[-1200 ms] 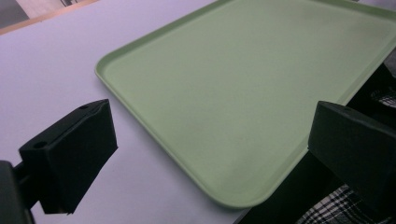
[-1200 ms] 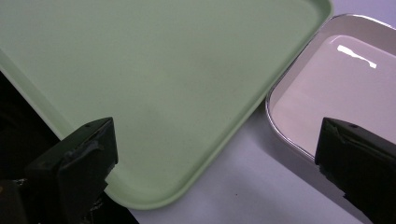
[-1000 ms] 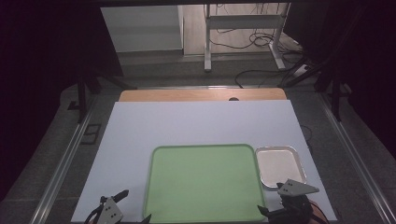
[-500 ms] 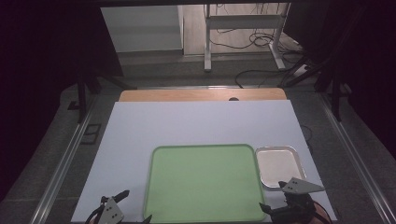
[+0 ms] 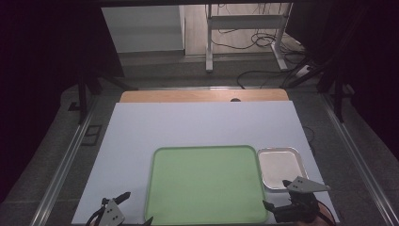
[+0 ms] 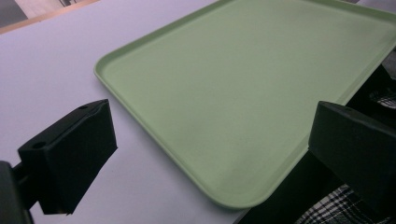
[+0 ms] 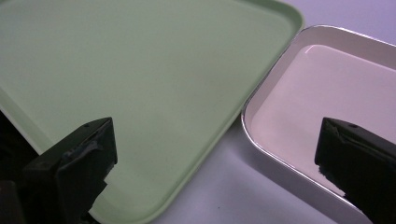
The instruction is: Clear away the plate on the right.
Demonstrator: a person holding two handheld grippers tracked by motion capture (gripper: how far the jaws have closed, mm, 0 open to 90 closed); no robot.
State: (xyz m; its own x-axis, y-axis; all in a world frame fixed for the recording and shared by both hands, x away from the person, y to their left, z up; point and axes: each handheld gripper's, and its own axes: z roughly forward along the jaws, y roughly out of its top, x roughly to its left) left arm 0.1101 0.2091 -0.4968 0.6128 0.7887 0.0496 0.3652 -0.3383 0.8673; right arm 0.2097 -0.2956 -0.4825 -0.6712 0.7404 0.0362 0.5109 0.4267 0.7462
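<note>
- Nearest, at the tabletop's [image 5: 197,125] front edge, both grippers hung low with nothing in them: the left gripper [image 5: 134,207] by the green tray's [image 5: 204,183] near left corner, the right gripper [image 5: 275,195] by its near right corner, each with jaws spread wide.
- The green tray lay bare and flat on the pale tabletop, close to the front edge; the small metal pan [image 5: 280,167] sat just beside its right rim, also bare.
- As I judged it, the step was a first reach toward tray or pan. Doing it well would mean keeping the jaws parted, coming in level over the raised rim, and closing on the rim rather than the slick floor.
- The right gripper view gave the narrow gap between green tray [image 7: 140,84] and metal pan [image 7: 322,93], and the pan's shiny lip, which the high view flattened.
- The left gripper view caught the tray's rounded near corner [image 6: 233,198] and a bit of checked cloth below the table edge.
- Farther off, the high view alone showed a wooden strip [image 5: 202,96] behind, then a floor with cables [image 5: 263,77].
</note>
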